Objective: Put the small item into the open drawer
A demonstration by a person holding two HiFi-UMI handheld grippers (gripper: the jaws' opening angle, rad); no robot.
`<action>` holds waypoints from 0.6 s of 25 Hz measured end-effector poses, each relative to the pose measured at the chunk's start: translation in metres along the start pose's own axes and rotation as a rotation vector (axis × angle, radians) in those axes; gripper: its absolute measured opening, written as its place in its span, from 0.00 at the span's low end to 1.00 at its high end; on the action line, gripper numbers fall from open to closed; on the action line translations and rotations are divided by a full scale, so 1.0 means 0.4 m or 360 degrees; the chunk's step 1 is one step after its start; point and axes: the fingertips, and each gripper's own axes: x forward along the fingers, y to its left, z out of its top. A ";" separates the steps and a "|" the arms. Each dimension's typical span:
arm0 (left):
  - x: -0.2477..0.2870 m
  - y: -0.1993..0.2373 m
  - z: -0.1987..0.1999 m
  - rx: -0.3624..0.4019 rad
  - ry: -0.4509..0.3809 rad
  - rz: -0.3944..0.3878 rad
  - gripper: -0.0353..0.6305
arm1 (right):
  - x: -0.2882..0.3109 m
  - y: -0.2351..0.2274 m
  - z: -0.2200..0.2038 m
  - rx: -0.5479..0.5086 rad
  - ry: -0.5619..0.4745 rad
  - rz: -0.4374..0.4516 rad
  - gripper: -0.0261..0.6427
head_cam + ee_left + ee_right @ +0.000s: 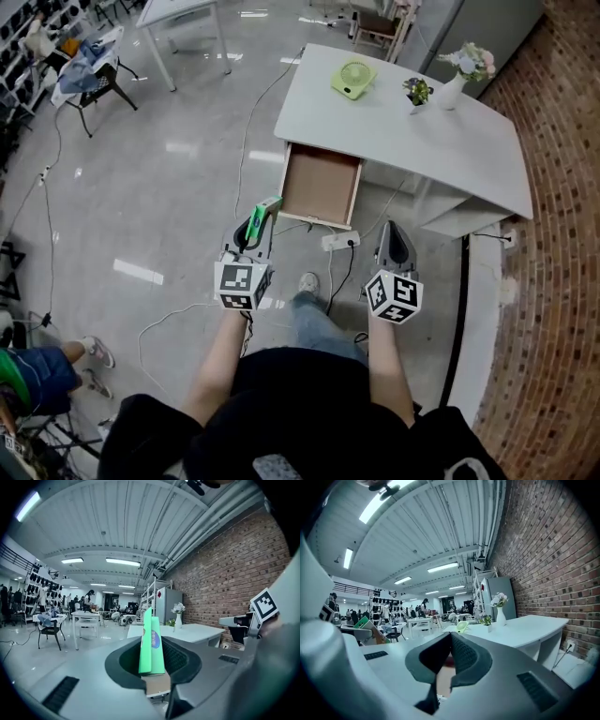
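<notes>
A flat green box (263, 215) stands up between the jaws of my left gripper (255, 228), which is shut on it; in the left gripper view the green box (152, 644) rises upright out of the left gripper (153, 660). The open drawer (321, 185), brown inside and with nothing in it, sticks out of the white desk (441, 141) just ahead of the box. My right gripper (394, 246) hovers to the right of the drawer. Its jaws meet at the tip with nothing between them in the right gripper view (450, 639).
On the desk stand a green fan (353, 78), a small potted plant (417, 91) and a white vase of flowers (457, 80). A power strip (339, 241) and cables lie on the floor below the drawer. A brick wall (562, 187) runs along the right.
</notes>
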 end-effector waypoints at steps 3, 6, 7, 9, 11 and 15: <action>0.124 0.021 0.030 0.0006 0.0019 0.0008 0.19 | 0.136 -0.019 0.028 -0.0014 0.0028 0.0051 0.04; 0.226 0.043 0.050 0.0029 0.0032 0.0030 0.19 | 0.264 -0.024 0.038 -0.0032 0.0065 0.0121 0.04; 0.250 0.050 0.053 0.0026 0.0036 0.0041 0.19 | 0.296 -0.022 0.040 -0.0035 0.0075 0.0144 0.04; 0.286 0.059 0.053 0.0021 0.0047 0.0050 0.19 | 0.344 -0.018 0.040 -0.0044 0.0090 0.0175 0.04; 0.309 0.064 0.056 0.0025 0.0056 0.0049 0.19 | 0.377 -0.011 0.039 -0.0049 0.0103 0.0198 0.04; 0.353 0.069 0.060 0.0030 0.0064 0.0023 0.19 | 0.425 -0.005 0.037 -0.0059 0.0123 0.0205 0.04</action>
